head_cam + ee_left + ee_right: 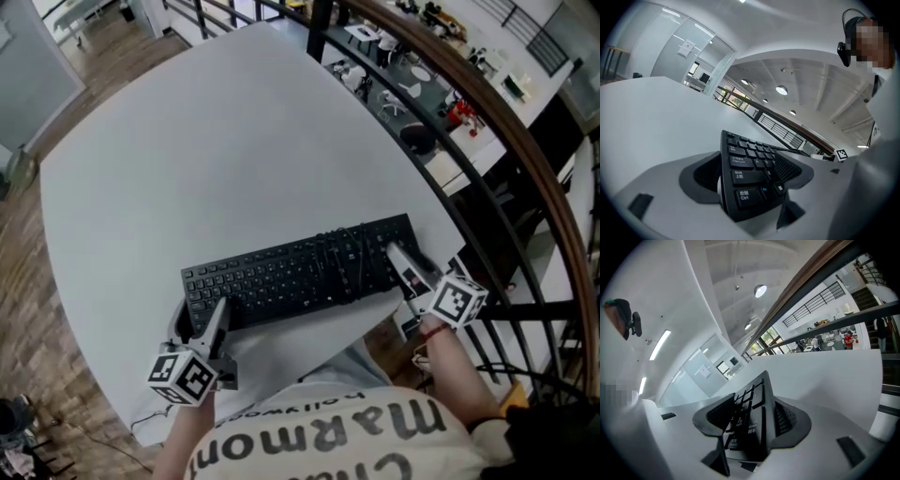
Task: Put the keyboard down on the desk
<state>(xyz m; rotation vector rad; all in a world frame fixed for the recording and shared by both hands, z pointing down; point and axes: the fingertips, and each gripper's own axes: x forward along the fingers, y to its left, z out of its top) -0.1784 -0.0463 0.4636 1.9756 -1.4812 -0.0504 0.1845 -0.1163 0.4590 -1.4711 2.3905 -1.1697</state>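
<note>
Down at the near edge of the white worktop [216, 150], the black keyboard [300, 272] lies lengthwise across the person's front, keys up, carried at both ends. The left hand-held gripper [199, 319] has its jaws clamped on the Ctrl-and-Shift end, pads pressing above and below the board. The right hand-held gripper [398, 258] does the same at the number-pad end, jaws set fairly wide but closed firmly on the thick edge by the Enter key.

So how far along are we? I'd say close to the finish: the keyboard is over the worktop and roughly level with it. Whether its underside is touching the surface, I can't tell from up here. What's left, by my reading, is to settle it flat, then open both sets of jaws and draw them clear.
</note>
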